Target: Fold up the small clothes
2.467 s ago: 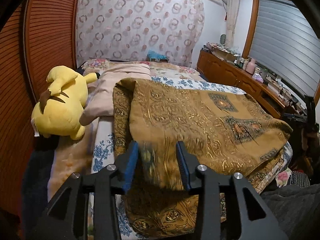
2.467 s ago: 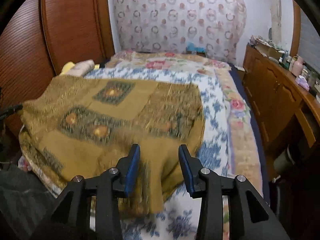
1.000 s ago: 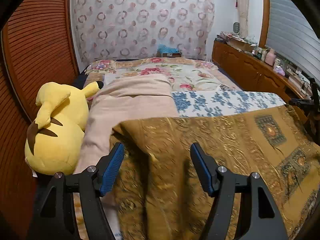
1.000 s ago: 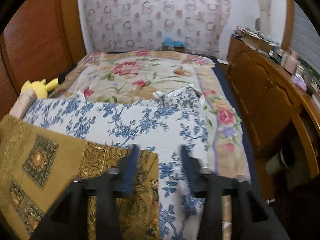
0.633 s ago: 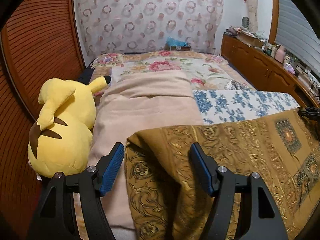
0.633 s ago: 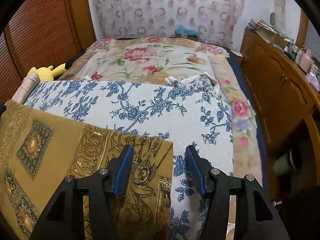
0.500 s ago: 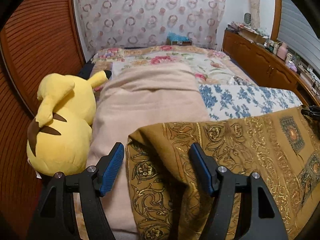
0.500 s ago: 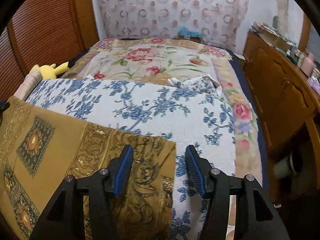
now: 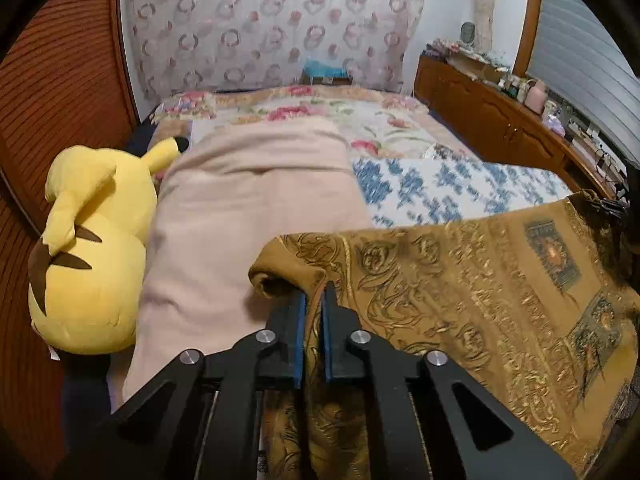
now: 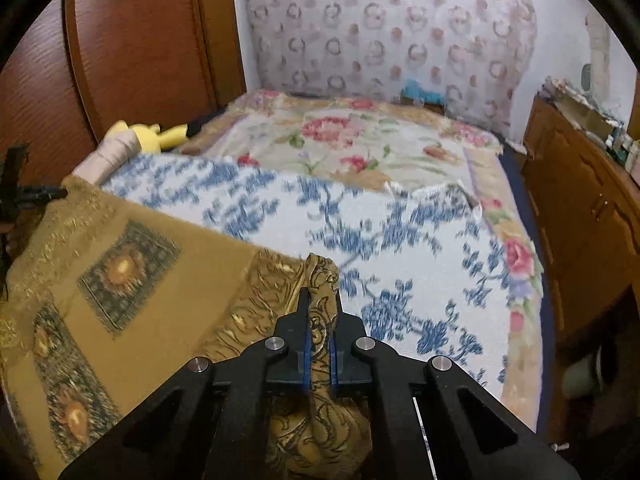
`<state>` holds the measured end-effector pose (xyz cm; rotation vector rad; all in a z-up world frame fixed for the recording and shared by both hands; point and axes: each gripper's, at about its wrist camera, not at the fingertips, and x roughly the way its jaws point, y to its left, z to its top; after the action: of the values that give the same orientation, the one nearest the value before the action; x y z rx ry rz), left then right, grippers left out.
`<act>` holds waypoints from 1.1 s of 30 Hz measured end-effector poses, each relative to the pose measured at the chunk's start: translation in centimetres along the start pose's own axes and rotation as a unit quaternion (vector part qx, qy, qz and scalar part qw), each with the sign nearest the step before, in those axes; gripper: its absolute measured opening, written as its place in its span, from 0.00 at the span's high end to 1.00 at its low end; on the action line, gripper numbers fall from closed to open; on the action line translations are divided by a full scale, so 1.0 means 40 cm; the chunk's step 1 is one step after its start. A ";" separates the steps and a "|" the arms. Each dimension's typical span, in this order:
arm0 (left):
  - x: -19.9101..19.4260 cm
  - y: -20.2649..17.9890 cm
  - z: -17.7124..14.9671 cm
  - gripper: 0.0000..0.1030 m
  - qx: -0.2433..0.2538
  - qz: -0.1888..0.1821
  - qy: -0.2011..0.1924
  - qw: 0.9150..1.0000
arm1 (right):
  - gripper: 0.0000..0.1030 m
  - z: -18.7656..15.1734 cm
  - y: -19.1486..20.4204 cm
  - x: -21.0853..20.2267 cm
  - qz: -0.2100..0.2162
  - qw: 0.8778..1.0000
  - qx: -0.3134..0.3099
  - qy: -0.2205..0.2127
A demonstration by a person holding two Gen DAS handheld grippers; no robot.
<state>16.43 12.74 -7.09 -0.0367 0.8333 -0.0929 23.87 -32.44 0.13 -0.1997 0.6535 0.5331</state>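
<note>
A mustard-gold patterned cloth (image 9: 472,280) lies across the near end of the bed. It also shows in the right wrist view (image 10: 132,280). My left gripper (image 9: 314,300) is shut on the cloth's left corner, which bunches between the blue pads. My right gripper (image 10: 320,304) is shut on the cloth's right corner, with a tuft of fabric sticking up between the fingers. The cloth stretches between the two grippers.
A yellow plush toy (image 9: 88,240) lies at the bed's left edge beside a pink folded blanket (image 9: 240,216). A blue-flowered sheet (image 10: 360,220) and a rose-patterned quilt (image 10: 352,140) cover the bed. A wooden dresser (image 10: 580,216) runs along the right; a wooden wardrobe (image 9: 52,92) stands left.
Both grippers have closed from wide open onto the cloth's near corners. The cloth's edge is now bunched and gripped on both sides.
</note>
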 end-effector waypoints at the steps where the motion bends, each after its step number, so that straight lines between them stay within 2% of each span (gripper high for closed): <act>1: -0.011 -0.003 0.005 0.95 0.000 0.001 -0.010 1.000 | 0.95 0.003 0.000 -0.017 -0.004 1.000 0.002 -0.011; 5: -0.068 -0.024 0.046 0.95 0.001 -0.006 -0.056 0.998 | 0.95 0.019 -0.007 -0.096 -0.028 0.998 0.010 -0.063; 10: -0.099 -0.045 0.145 0.95 0.007 -0.005 -0.101 0.995 | 0.96 0.062 -0.008 -0.193 -0.073 0.990 0.016 -0.119; 14: -0.073 -0.070 0.236 0.95 0.021 0.000 -0.121 0.992 | 0.95 0.107 -0.049 -0.208 -0.113 0.986 0.036 -0.120; 16: -0.040 -0.078 0.255 0.93 0.030 0.010 -0.110 0.993 | 0.95 0.120 -0.074 -0.181 -0.137 0.984 0.045 -0.106; 17: -0.014 -0.080 0.263 0.88 0.031 0.017 -0.095 0.995 | 0.94 0.127 -0.077 -0.152 -0.137 0.985 0.051 -0.087; 19: 0.002 -0.079 0.260 0.79 0.031 0.013 -0.081 0.996 | 0.84 0.122 -0.091 -0.100 -0.141 0.987 0.062 -0.043; 20: 0.000 -0.079 0.249 0.71 0.032 0.006 -0.080 0.996 | 0.79 0.113 -0.095 -0.081 -0.142 0.987 0.063 -0.028; 22: -0.009 -0.080 0.223 0.61 0.034 -0.002 -0.077 0.996 | 0.66 0.089 -0.093 -0.062 -0.145 0.987 0.063 -0.006; 23: -0.017 -0.082 0.202 0.61 0.034 -0.005 -0.071 0.997 | 0.56 0.082 -0.088 -0.061 -0.145 0.987 0.064 -0.004; 24: -0.020 -0.081 0.187 0.61 0.035 -0.007 -0.064 0.997 | 0.50 0.071 -0.083 -0.062 -0.142 0.988 0.065 -0.003; 27: -0.038 -0.090 0.132 0.53 0.039 -0.009 -0.049 0.998 | 0.50 0.029 -0.060 -0.075 -0.144 0.988 0.064 0.006; 29: -0.048 -0.094 0.092 0.43 0.040 -0.014 -0.039 0.998 | 0.50 0.003 -0.046 -0.087 -0.141 0.988 0.061 0.008; 33: -0.073 -0.106 0.013 0.37 0.031 -0.017 -0.031 0.999 | 0.50 -0.023 -0.025 -0.131 -0.125 0.990 0.060 0.009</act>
<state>14.56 8.79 -4.29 0.0049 0.7680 -0.1480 20.41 -35.74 2.71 -0.1696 0.6658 0.2502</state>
